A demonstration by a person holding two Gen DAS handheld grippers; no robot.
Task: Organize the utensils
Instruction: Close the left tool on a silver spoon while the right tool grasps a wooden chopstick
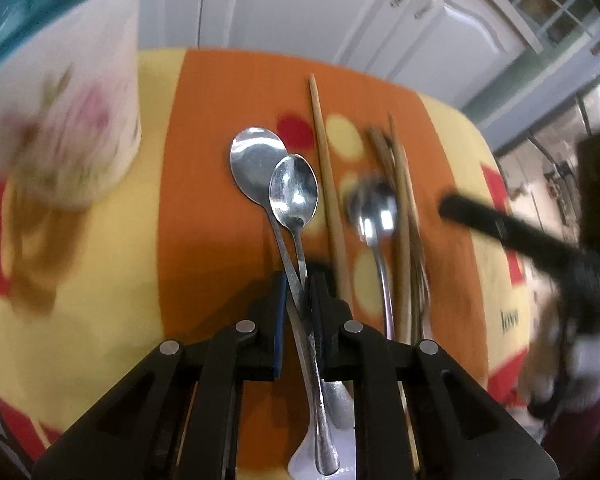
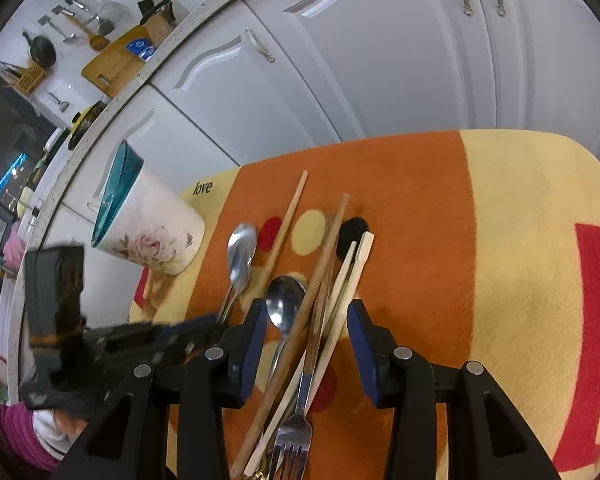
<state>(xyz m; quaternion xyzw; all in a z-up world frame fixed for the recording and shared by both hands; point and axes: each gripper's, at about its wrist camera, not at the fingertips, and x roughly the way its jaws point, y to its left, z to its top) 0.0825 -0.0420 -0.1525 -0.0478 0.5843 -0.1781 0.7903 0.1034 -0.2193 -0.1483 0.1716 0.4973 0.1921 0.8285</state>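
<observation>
Pinching two shiny steel spoon handles [image 1: 300, 280] together, the left gripper [image 1: 299, 280] is clenched on them so both can travel in one lift. Just right, the right gripper [image 2: 306, 320] stands released, its jaws straddling a heap of wooden chopsticks, a steel fork and a third spoon [image 2: 316, 320], touching none. Farther left on the orange-and-yellow patterned cloth [image 2: 520, 220] waits the white floral ceramic holder with teal lining [image 2: 148, 236], likely the destination.

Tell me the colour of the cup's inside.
Teal; the cup is white outside with a pink flower. Best seen in the right wrist view.
</observation>
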